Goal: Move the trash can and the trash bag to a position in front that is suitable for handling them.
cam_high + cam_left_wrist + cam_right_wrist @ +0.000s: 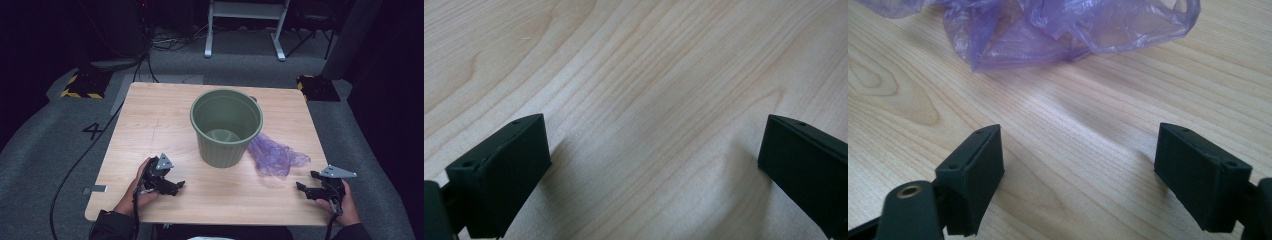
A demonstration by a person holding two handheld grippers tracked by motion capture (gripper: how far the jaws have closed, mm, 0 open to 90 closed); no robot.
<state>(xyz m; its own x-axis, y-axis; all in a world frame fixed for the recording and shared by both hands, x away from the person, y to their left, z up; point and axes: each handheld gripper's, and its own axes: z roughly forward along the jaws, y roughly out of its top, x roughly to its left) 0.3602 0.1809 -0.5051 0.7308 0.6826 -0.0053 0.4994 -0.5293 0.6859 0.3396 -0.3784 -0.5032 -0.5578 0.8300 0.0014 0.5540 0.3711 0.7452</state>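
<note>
A: Where's the purple plastic bag (276, 154) relative to the 2 grippers?

B: Centre-right of the high view, crumpled on the bench (150, 125), touching the green bin (226, 127) on its right. The right gripper (306, 181), jaws wide and empty, sits lower right, nearer; the bag lies up-left of it, stretching toward the bin.

A: And the left gripper (177, 185)?

B: Lower left, also wide, empty. Only a "4" (93, 130) on the floor is readable.
</note>
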